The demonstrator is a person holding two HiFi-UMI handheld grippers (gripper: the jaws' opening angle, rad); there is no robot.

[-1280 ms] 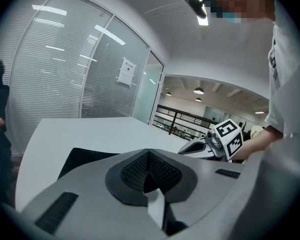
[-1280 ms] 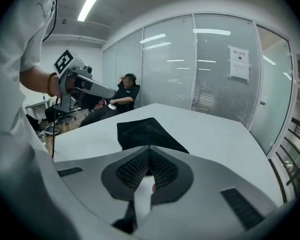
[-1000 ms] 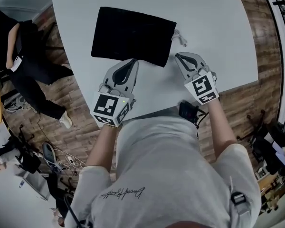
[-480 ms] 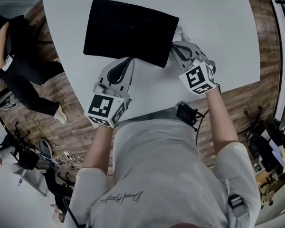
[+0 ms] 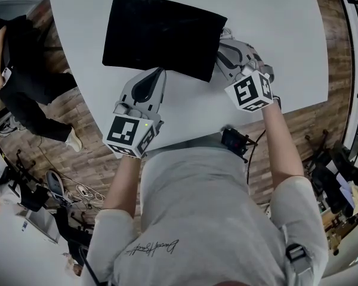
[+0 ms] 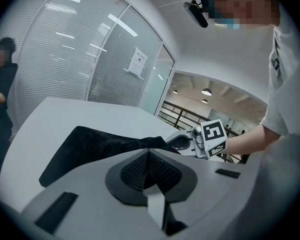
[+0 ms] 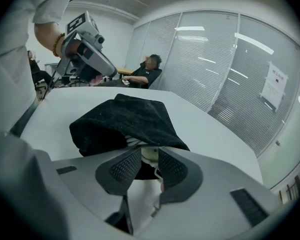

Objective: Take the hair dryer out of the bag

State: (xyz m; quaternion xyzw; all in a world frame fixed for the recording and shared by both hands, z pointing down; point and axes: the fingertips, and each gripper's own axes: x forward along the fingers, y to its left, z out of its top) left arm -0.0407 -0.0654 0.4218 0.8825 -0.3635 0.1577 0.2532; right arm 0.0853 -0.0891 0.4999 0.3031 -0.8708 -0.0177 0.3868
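The hair dryer is not out yet. Only a pale bit (image 7: pixel 150 155), likely part of it, shows in the mouth of the black bag (image 5: pixel 161 34), between the parting fingers of the right gripper (image 5: pixel 221 55). The left gripper (image 5: pixel 160 71) has its fingers together at the bag's near edge.

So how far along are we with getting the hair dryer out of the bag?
Done: nothing yet. The black bag lies on the table, bulging, nothing pulled out.
In hand: the right gripper is at the bag's mouth, jaws opening, with a pale object between them, ungripped. The left gripper, shut, sits at the bag's near edge.
Left: grip the dryer and pull it clear.
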